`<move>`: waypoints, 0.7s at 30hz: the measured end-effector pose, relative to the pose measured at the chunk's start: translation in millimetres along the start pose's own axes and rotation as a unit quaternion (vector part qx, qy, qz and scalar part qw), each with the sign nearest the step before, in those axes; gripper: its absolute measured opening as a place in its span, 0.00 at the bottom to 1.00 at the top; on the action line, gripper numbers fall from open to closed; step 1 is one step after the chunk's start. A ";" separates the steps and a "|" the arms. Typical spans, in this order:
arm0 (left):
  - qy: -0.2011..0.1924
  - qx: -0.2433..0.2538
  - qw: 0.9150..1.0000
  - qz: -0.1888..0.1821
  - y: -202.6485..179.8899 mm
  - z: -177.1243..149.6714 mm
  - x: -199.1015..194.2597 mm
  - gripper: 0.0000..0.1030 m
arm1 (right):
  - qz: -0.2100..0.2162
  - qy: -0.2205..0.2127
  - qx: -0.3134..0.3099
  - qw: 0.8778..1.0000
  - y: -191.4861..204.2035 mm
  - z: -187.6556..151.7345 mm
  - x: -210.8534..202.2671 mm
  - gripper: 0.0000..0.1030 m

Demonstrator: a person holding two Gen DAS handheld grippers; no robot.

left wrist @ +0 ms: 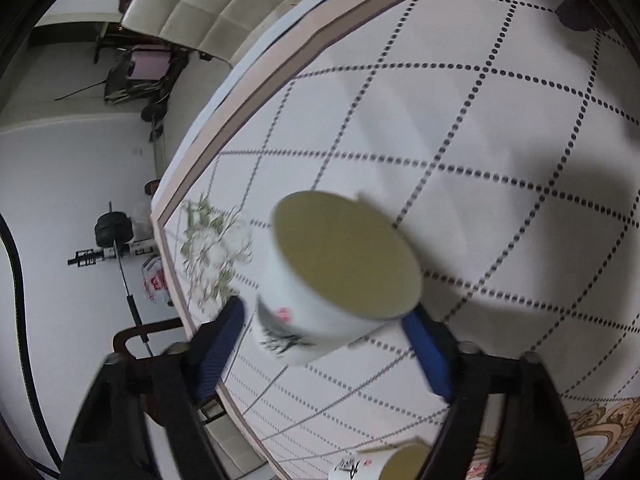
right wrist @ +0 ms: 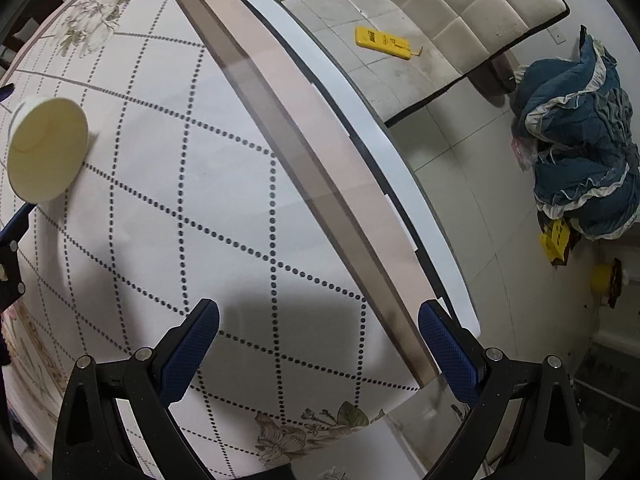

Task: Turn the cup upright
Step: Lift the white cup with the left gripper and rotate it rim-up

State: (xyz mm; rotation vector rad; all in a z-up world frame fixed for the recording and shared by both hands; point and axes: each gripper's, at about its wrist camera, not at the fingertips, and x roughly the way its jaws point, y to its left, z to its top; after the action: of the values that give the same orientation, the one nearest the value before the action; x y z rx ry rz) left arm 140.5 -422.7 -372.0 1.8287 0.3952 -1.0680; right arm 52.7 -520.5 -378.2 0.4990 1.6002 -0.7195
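Observation:
A white paper cup (left wrist: pixel 320 292) with black and red print and a yellowish inside sits tilted between the blue pads of my left gripper (left wrist: pixel 326 320), above the table; its mouth faces the camera. The pads stand at its sides, and the cup is blurred. The same cup shows at the far left of the right wrist view (right wrist: pixel 48 148), mouth toward the camera, with a blue pad (right wrist: pixel 16 220) of the left gripper below it. My right gripper (right wrist: pixel 318 340) is open and empty over the table near its edge.
The table carries a white cloth (left wrist: pixel 460 140) with dotted diamond lines and flower prints. A second printed cup (left wrist: pixel 384 462) stands at the bottom edge of the left wrist view. A cushioned chair (right wrist: pixel 460 12), a yellow object (right wrist: pixel 384 42) and blue cloth (right wrist: pixel 580 140) lie on the floor beyond the table edge.

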 end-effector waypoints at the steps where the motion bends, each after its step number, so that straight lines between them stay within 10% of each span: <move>1: -0.001 0.002 1.000 0.008 -0.7 3.0 1.3 0.68 | 0.000 0.003 0.000 1.000 -0.4 -1.0 1.1 0.98; 21: -0.007 -0.098 0.995 0.000 23.7 -6.7 -8.3 0.63 | -0.004 0.006 0.013 1.000 -12.2 -9.9 0.3 0.98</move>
State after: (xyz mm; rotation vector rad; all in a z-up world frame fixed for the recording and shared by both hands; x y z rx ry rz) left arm 154.7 -427.4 -350.7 1.6471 0.4740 -1.0051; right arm 37.3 -522.4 -375.9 0.5173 1.6064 -0.7457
